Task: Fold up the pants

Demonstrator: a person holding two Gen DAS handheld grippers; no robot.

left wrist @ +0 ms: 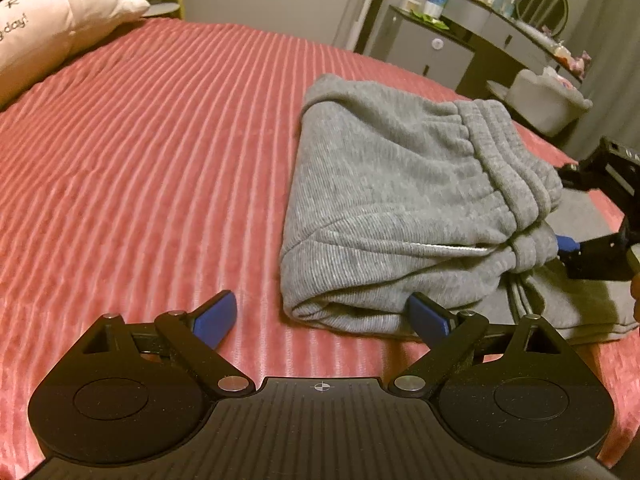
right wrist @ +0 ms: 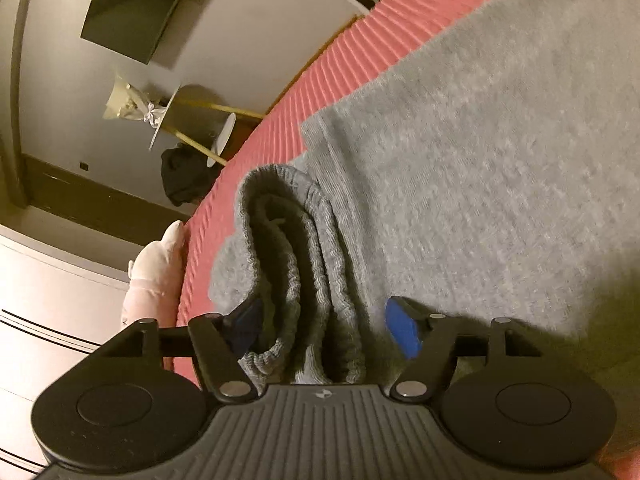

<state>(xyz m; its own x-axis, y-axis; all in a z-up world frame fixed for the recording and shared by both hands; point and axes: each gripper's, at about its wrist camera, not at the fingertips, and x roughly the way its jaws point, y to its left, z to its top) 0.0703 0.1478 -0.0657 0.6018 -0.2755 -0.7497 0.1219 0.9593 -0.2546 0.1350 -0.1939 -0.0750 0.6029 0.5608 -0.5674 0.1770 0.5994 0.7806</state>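
Grey sweatpants (left wrist: 400, 200) lie folded over on a red ribbed bedspread (left wrist: 140, 160). The ribbed waistband (left wrist: 516, 184) is on top at the right. My left gripper (left wrist: 324, 316) is open and empty, low at the near edge of the fold, its right finger touching the cloth. My right gripper (left wrist: 592, 252) shows at the far right, at the waistband. In the right wrist view the right gripper (right wrist: 324, 328) is open, with the bunched waistband (right wrist: 296, 280) between its spread fingers. The flat lower layer of the pants (right wrist: 500, 140) spreads beyond.
A pink plush toy (left wrist: 52, 28) lies at the bed's far left corner. A dresser with bottles and a round mirror (left wrist: 500, 28) stands beyond the bed. A white basket (left wrist: 544, 100) sits by the bed's right edge. A small round side table (right wrist: 192, 120) stands by the wall.
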